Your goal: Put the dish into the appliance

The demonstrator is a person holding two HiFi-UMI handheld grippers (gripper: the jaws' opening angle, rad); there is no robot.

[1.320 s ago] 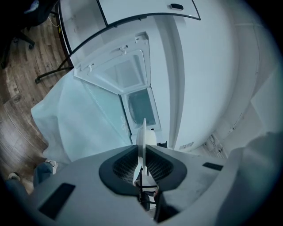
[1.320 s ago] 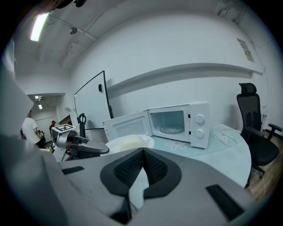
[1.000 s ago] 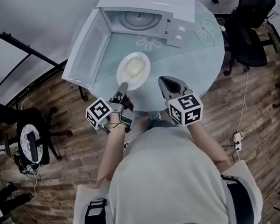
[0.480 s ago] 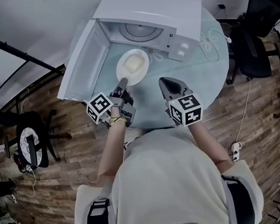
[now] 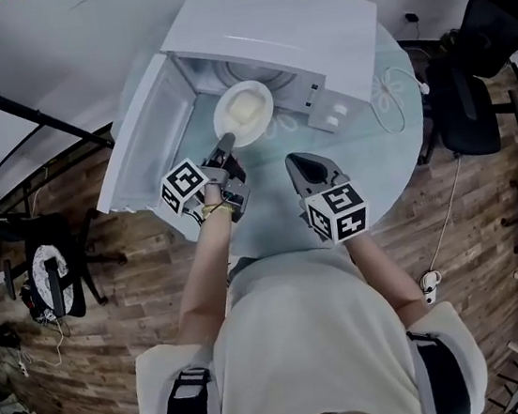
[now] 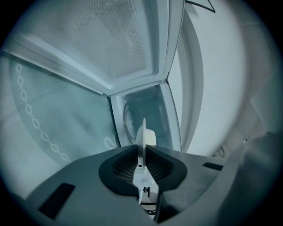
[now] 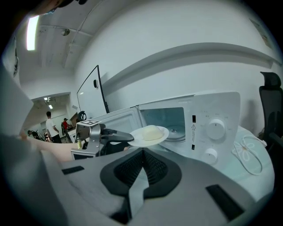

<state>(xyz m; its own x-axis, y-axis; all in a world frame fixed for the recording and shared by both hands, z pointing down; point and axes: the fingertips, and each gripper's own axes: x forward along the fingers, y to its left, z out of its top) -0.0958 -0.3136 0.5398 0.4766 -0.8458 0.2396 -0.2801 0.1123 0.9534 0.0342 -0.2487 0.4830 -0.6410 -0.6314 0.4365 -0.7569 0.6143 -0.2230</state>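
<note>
A white plate (image 5: 243, 112) with a pale lump of food is held at the mouth of the open white microwave (image 5: 273, 29). My left gripper (image 5: 225, 144) is shut on the plate's near rim. In the left gripper view the plate (image 6: 141, 139) shows edge-on between the jaws, with the microwave's cavity (image 6: 148, 112) and turntable behind it. My right gripper (image 5: 303, 169) hangs over the table to the right, shut with nothing in it. From the right gripper view the plate (image 7: 149, 134) sits level in front of the cavity, and the left gripper (image 7: 112, 137) holds it from the left.
The microwave door (image 5: 141, 136) stands swung open to the left. The round glass table (image 5: 380, 152) carries a coiled white cable (image 5: 382, 76) on the right. Office chairs (image 5: 484, 48) stand on the wooden floor at right and left. People stand far off in the right gripper view.
The left gripper has carried the plate forward from over the table to the microwave's opening. The right gripper has hardly moved.
</note>
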